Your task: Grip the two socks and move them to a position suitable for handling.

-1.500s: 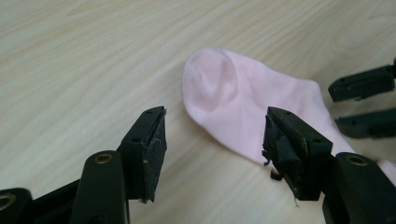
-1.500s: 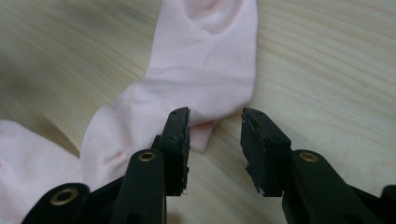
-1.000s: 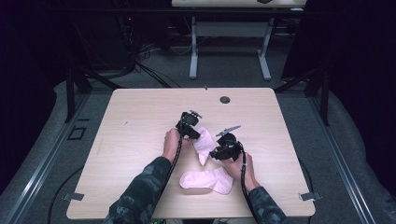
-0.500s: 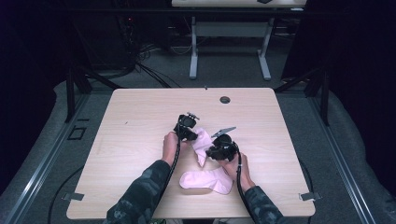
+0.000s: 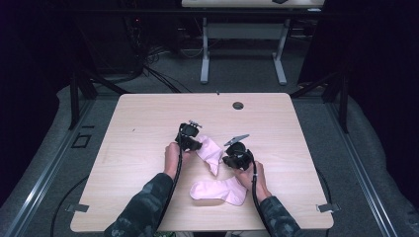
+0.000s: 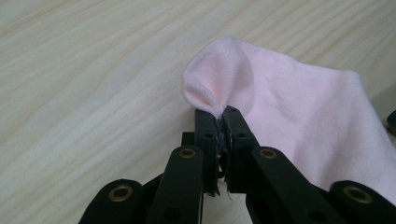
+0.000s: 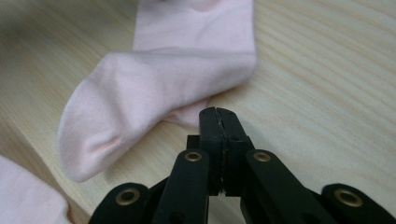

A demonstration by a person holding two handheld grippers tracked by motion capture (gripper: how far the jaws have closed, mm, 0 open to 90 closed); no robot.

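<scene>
Lying nearest the table's front edge, a flat pale-pink cotton sock (image 5: 220, 191) rests on the light wood tabletop (image 5: 138, 133). Right gripper (image 5: 232, 159) just closed empty; left gripper (image 6: 223, 119) pinches a second pink sock (image 5: 210, 152) (bunched). Round grommet hole (image 5: 238, 105), grey carpet beyond.

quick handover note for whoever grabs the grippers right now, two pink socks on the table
Left gripper: shut on the upper sock, pinching a fold of its edge.
Right gripper: jaws just closed at the same sock's other edge; they look shut together, fabric between them not confirmed.
Second sock: lies flat nearer the person, untouched.
Done: one sock gripped on the left.
Left: check the right grip, then probably lay this sock onto the second.
</scene>
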